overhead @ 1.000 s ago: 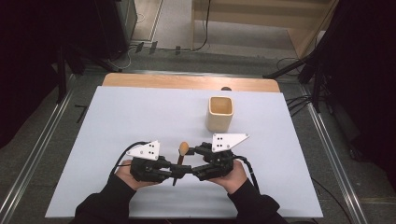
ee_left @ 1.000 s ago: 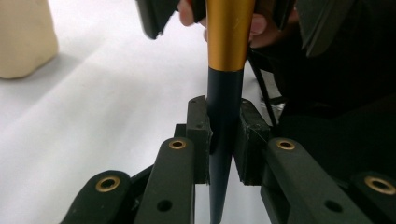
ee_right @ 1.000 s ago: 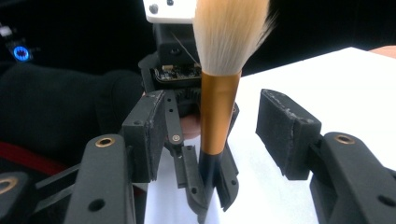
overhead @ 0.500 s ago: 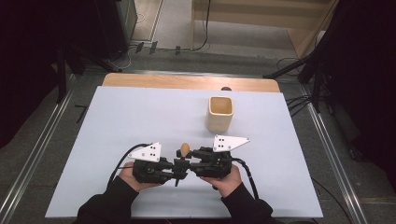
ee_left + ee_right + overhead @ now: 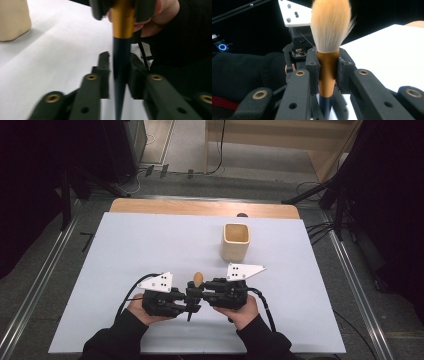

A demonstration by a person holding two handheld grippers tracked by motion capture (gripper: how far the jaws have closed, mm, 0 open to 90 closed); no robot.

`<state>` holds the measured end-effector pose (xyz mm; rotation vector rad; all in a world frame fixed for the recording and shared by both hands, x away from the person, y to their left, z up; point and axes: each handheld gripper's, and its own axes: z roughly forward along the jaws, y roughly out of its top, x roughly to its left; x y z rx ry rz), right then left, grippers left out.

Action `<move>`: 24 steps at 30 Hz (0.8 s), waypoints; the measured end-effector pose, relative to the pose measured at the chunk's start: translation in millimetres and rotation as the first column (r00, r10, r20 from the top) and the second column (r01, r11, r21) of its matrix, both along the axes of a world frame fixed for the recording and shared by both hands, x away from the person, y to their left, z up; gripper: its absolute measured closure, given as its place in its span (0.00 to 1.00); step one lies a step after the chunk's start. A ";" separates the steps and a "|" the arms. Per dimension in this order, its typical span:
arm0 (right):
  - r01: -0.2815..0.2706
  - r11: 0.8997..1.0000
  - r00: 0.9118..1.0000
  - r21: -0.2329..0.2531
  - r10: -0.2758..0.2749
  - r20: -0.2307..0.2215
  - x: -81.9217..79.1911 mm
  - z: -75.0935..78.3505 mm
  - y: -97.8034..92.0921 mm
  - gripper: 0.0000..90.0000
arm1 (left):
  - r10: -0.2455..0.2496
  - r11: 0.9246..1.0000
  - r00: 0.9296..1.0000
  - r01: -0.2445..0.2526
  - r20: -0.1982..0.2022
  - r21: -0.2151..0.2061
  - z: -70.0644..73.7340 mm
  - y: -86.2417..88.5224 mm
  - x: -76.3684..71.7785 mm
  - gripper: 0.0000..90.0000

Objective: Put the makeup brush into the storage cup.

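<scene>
Handover step: right gripper point(image 5: 327, 72) fingers clamp the brush point(image 5: 329, 37) ferrule, left gripper point(image 5: 119, 72) fingers stand slightly open around its handle; next, close left, then carry to the cup point(image 5: 235, 241) at 1 o'clock.

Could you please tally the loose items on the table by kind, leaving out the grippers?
Makeup brush: 1, upright, clamped by the right gripper, its dark handle between the left gripper jaws.
Beige cup: 1, empty.
Total: 2.
</scene>
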<state>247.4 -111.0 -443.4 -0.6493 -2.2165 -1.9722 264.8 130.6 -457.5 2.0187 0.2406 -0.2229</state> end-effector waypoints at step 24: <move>0.057 0.994 0.997 -0.094 -0.052 0.054 3.5 11.1 -17.1 0.85 | 0.114 0.993 0.990 -0.117 0.083 0.035 9.9 28.8 0.4 0.29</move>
